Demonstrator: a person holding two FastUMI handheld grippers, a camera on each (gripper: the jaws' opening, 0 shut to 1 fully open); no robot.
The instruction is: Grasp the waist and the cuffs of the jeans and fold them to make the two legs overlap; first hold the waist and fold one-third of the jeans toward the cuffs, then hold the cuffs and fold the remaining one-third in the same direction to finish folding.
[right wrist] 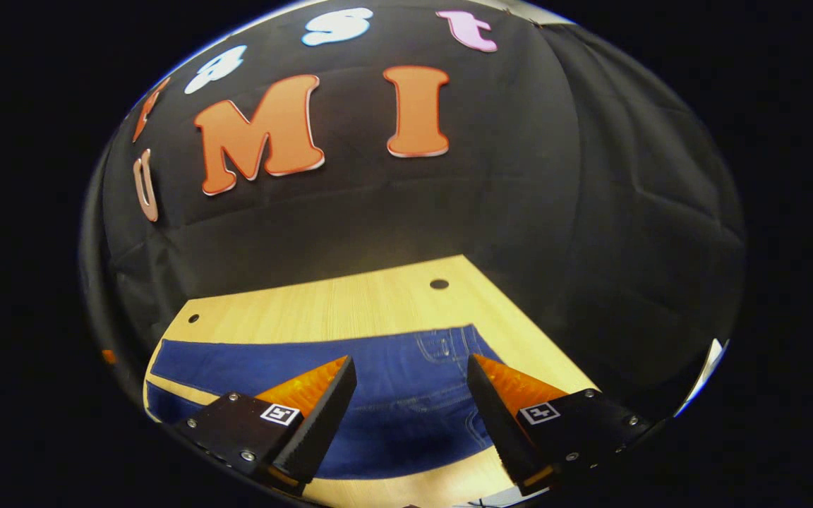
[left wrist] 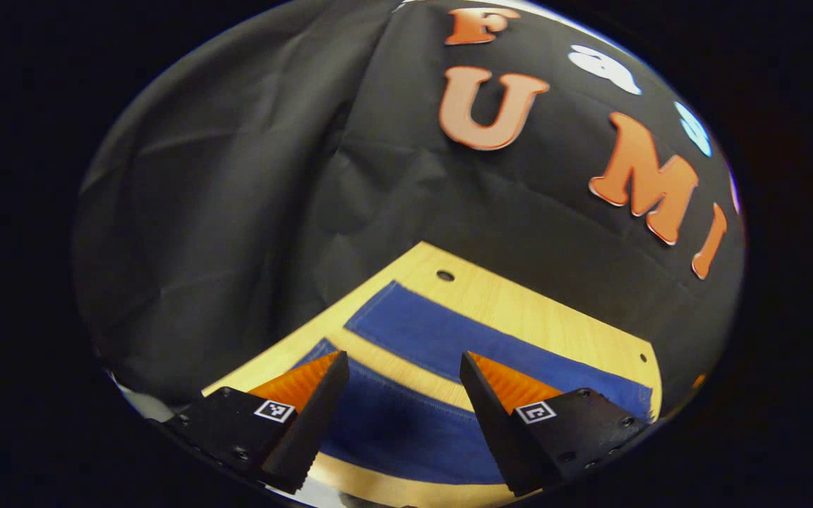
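Hovering above jeans lying flat on wooden counter, legs apart w/ strip of wood showing between. Left tongs gaping wide over leg end, gripping nothing. Right tongs also spread wide, hanging over waist & pockets, not touching denim.

Right gripper hovers, jaws apart, above jeans; jeans flat on table.
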